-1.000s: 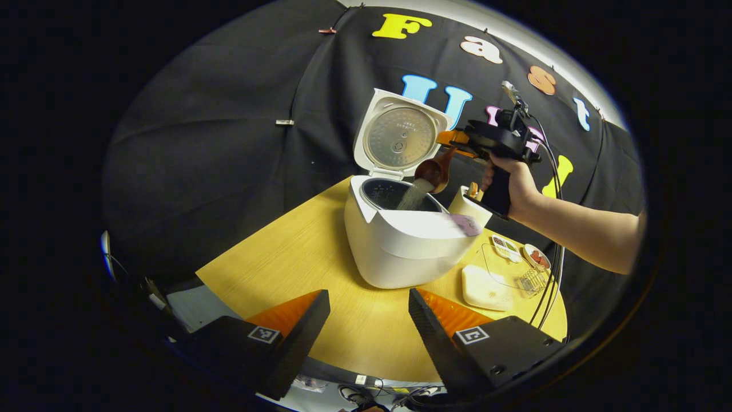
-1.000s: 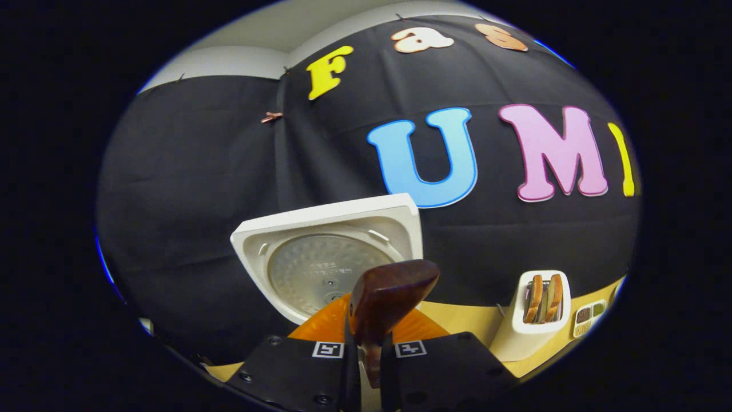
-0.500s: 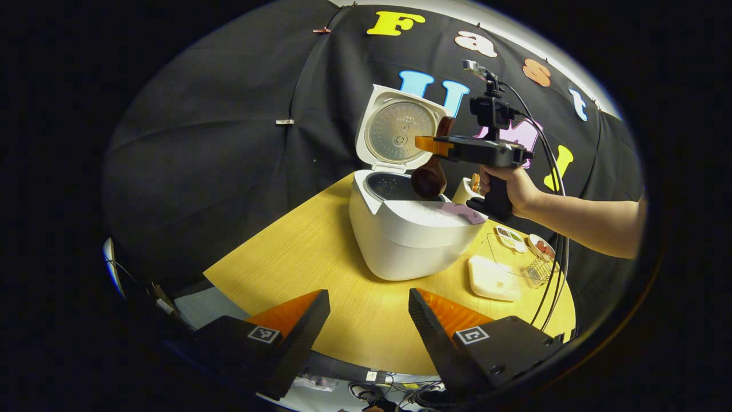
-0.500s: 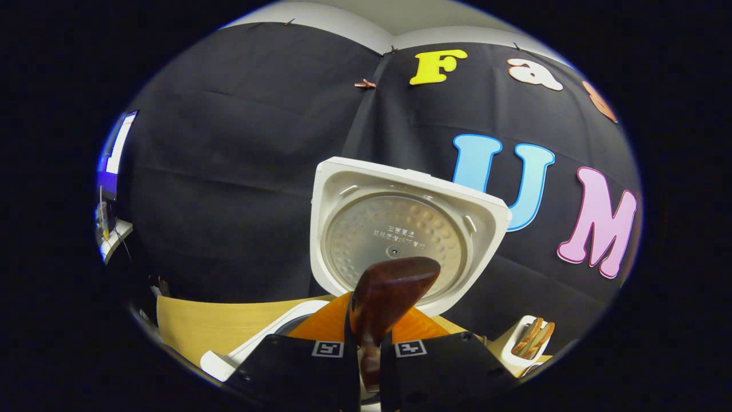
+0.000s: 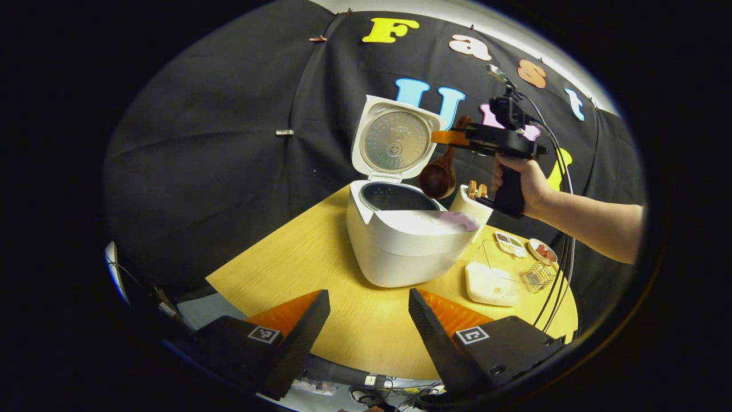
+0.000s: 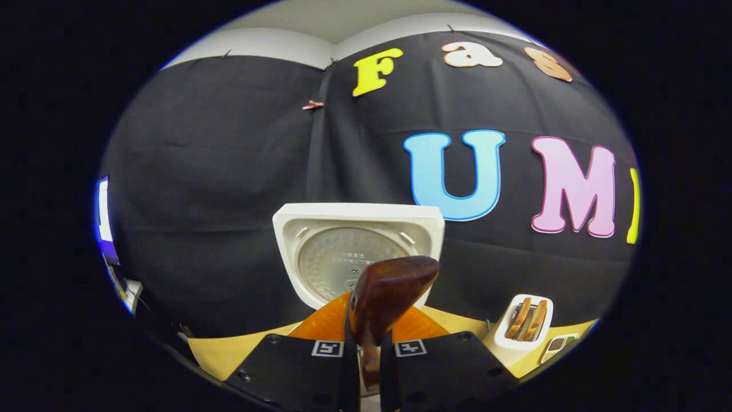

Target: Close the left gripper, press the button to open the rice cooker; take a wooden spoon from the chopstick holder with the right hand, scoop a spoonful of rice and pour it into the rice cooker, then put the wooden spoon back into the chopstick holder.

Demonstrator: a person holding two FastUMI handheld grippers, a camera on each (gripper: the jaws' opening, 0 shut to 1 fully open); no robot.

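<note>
Even bright light, edges bowed

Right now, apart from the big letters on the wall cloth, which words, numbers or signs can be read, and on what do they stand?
No text can be read.
Rice cooker lid: two short printed lines on its inner plate, too small to read.
Front panel of the rice cooker: blurred, unreadable.
Left gripper and right gripper: a square code marker on each finger, no words.
</note>
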